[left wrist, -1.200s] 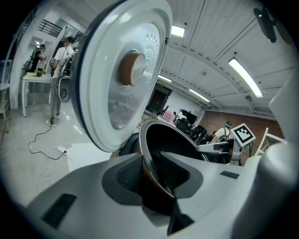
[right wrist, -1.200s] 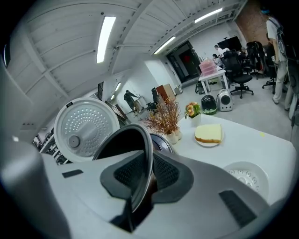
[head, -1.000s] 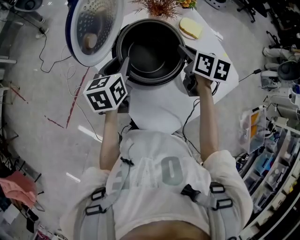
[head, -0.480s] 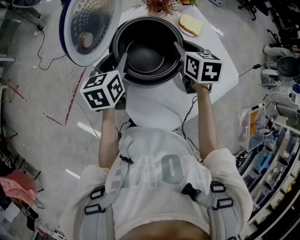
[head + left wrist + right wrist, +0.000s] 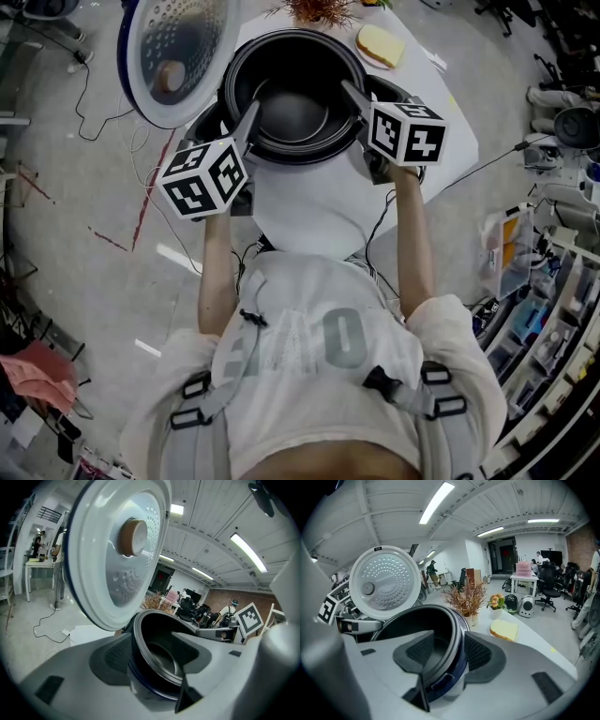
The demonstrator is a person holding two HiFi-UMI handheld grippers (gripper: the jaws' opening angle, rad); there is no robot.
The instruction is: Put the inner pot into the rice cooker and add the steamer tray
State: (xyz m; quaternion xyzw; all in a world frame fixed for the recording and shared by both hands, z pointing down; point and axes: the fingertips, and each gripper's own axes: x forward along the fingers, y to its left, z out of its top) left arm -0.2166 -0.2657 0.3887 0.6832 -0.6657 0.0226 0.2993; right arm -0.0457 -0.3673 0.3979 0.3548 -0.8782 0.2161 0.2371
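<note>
Faintly, shirt [image 5: 281, 291] "O"; parted claws [image 5: 249, 117] [image 5: 352, 92] astride pot rim [image 5: 295, 35].

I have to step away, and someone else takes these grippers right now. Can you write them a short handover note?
Grippers: the left gripper and the right gripper have just been opening their jaws. Both are now open, each astride the pot's rim without pressing on it.
Things: the inner pot sits inside the rice cooker on the white table. The lid stands open.
Done: the pot is in.
Left: draw both grippers clear of the rim, then add the steamer tray. No view shows the tray, so find it first.
</note>
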